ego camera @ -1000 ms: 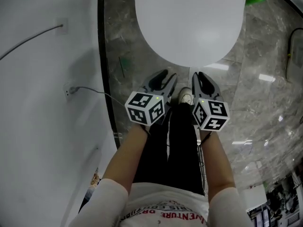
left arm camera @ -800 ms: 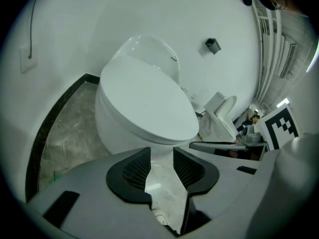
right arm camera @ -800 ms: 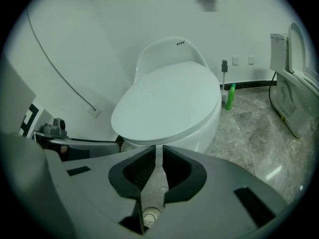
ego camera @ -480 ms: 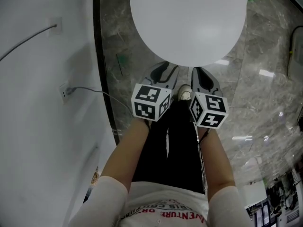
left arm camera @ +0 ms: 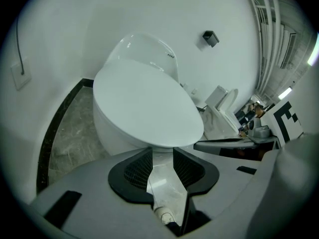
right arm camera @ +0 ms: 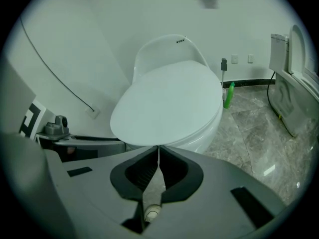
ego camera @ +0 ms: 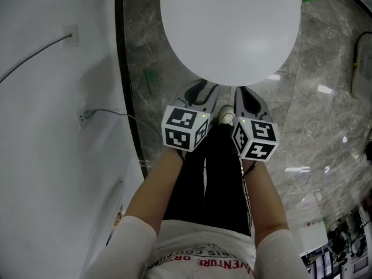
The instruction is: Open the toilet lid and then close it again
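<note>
The white toilet lid [ego camera: 229, 28] lies down flat on the bowl. Both grippers hover side by side just in front of its front edge, pointing steeply down at it. My left gripper [ego camera: 200, 92] is open: a narrow gap shows floor between its black pads and nothing is in it. In the left gripper view the lid [left arm camera: 144, 103] ends right above the left gripper [left arm camera: 162, 151]. My right gripper [ego camera: 244, 95] is shut, pads meeting on nothing. In the right gripper view the lid [right arm camera: 169, 101] sits just past the right gripper [right arm camera: 158, 151].
A white wall with a socket and cable [ego camera: 84, 114] runs close on the left, edged by a black floor band. A green bottle [right arm camera: 229, 94] stands by the toilet's right side, and a second toilet [right arm camera: 294, 93] stands further right. The person's legs and a shoe [ego camera: 226, 118] are below the grippers.
The left gripper has rolled a little, its marker cube showing a different face angle. Both grippers sit slightly nearer the lid's front edge. The lid has stayed down.
</note>
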The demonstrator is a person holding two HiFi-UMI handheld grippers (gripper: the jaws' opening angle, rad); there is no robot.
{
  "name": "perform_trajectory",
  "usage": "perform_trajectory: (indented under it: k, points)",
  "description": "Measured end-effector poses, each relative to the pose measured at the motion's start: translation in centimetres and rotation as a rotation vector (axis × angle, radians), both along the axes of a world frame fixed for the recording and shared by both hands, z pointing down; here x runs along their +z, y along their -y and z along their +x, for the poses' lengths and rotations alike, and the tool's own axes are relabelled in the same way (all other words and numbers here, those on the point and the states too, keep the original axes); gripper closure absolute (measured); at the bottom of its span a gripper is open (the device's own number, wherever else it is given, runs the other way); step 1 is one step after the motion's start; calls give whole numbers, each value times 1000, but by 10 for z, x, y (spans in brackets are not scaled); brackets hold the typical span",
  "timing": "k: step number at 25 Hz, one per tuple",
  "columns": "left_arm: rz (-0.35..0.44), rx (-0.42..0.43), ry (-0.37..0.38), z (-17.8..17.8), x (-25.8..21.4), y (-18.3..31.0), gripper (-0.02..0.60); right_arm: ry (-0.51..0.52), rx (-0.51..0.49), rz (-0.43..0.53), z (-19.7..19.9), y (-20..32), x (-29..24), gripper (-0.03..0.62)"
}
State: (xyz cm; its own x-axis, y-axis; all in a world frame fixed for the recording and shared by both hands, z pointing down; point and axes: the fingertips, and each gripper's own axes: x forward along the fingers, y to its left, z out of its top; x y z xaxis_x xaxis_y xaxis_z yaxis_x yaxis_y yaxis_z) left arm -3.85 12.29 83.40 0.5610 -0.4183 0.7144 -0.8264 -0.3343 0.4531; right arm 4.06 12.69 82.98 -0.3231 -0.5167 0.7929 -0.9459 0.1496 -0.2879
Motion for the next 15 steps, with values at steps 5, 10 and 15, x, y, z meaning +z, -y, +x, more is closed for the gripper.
perform_trajectory:
  k: [5, 10, 15]
  points:
    - [8, 24, 15, 1, -19, 0, 446, -3, -29, 31, 1, 1, -22, 579]
    - [50, 102, 61, 7, -44, 2, 489, -2, -53, 52, 2, 2, -47, 579]
    - [71, 88, 40, 7, -71, 9, 489, -7, -61, 73, 2, 9, -74, 579]
